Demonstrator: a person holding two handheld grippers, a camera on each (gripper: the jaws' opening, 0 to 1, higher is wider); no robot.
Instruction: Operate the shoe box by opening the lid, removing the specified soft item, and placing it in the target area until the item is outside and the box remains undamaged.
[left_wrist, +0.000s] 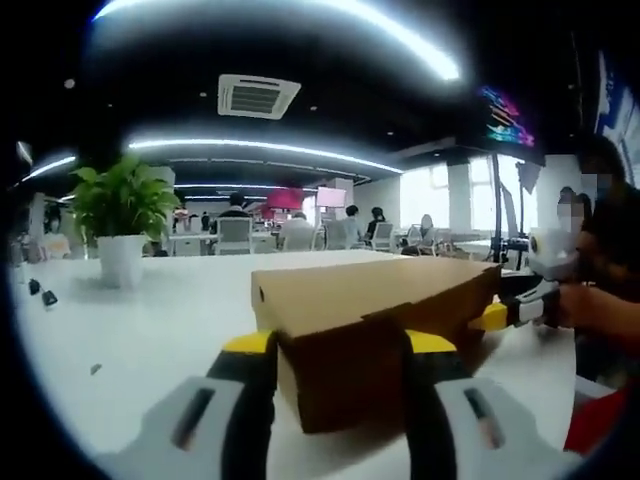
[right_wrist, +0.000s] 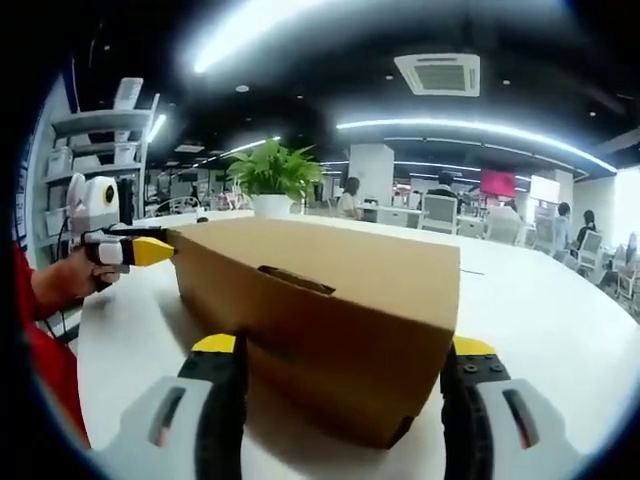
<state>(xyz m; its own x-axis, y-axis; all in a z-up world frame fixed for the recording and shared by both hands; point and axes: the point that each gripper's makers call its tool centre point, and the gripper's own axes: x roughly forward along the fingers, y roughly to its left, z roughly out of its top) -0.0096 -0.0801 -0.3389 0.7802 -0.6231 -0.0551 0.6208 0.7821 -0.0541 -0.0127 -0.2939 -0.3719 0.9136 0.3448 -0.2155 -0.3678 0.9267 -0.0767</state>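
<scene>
A brown cardboard shoe box (left_wrist: 370, 300) lies on the white table (left_wrist: 150, 320) with its lid down. My left gripper (left_wrist: 338, 342) is open, its yellow-tipped jaws standing on either side of the box's near end. At the far end my right gripper (left_wrist: 505, 312) reaches the box corner, held by a person's hand. In the right gripper view the box (right_wrist: 330, 300) shows a slot in its side. There my right gripper (right_wrist: 343, 345) is open and straddles its end, while my left gripper (right_wrist: 140, 250) meets the opposite corner.
A potted green plant (left_wrist: 120, 220) (right_wrist: 272, 175) stands on the table beyond the box. Small dark clips (left_wrist: 40, 292) lie near the table's left edge. A shelf unit (right_wrist: 100, 150) stands behind the hand. Chairs, desks and seated people are in the background.
</scene>
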